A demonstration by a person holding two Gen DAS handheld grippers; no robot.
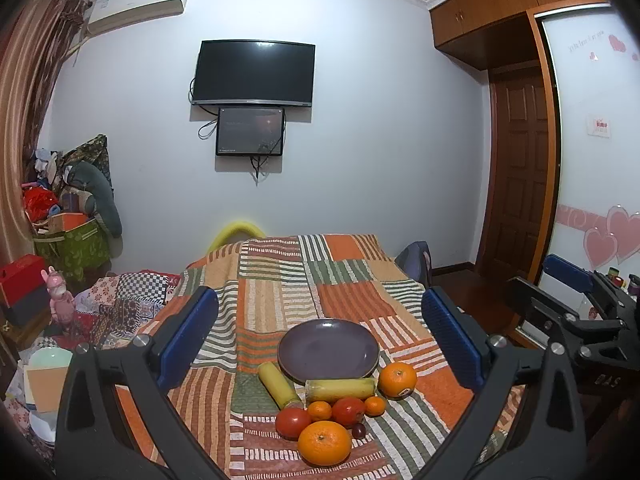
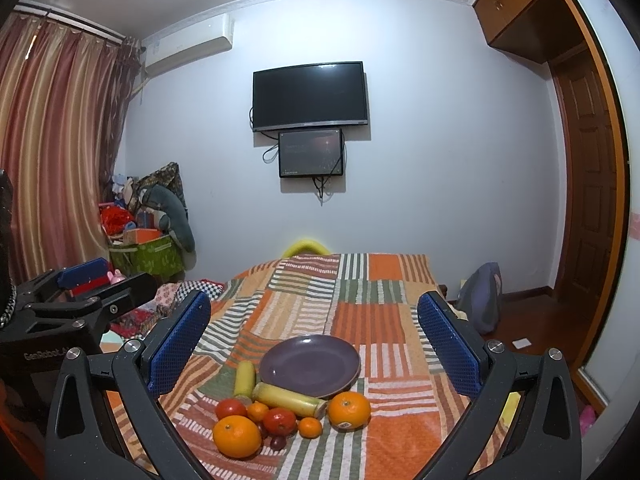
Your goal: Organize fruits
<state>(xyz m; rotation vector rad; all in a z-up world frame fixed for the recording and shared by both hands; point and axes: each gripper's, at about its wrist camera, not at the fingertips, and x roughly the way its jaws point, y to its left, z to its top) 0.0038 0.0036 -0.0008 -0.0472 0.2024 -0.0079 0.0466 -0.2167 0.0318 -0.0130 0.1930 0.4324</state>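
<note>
We hold the left hand-held gripper [image 1: 320, 340] up above the tabletop [image 1: 276, 280], which has a striped patchwork cloth on it. Its two blue fingers [image 1: 188, 336] are wide apart and hold nothing. The right hand-held gripper [image 2: 314, 344] is up in the air too, level with the left one and just beside it. Its blue fingers [image 2: 178, 344] are also wide apart and empty. Both point forward over the fruit, toward the wall with the TV [image 1: 253, 73].

The fruit sits in a little bunch on the cloth, between our fingers and below them. A purple plate [image 1: 328, 350] lies flat behind the bunch with nothing on it. Two yellow bananas [image 1: 340, 389] lie at its near edge, and both touch the rim. A big orange [image 1: 397, 379] with a sticker sits at the right end of one banana. Another big orange [image 1: 324, 443] is closest to us. Between them sit two red tomatoes [image 1: 293, 422], two small mandarins [image 1: 319, 411] and one dark little fruit [image 1: 359, 431]. They are all packed close together. No gripper touches any fruit.
</note>
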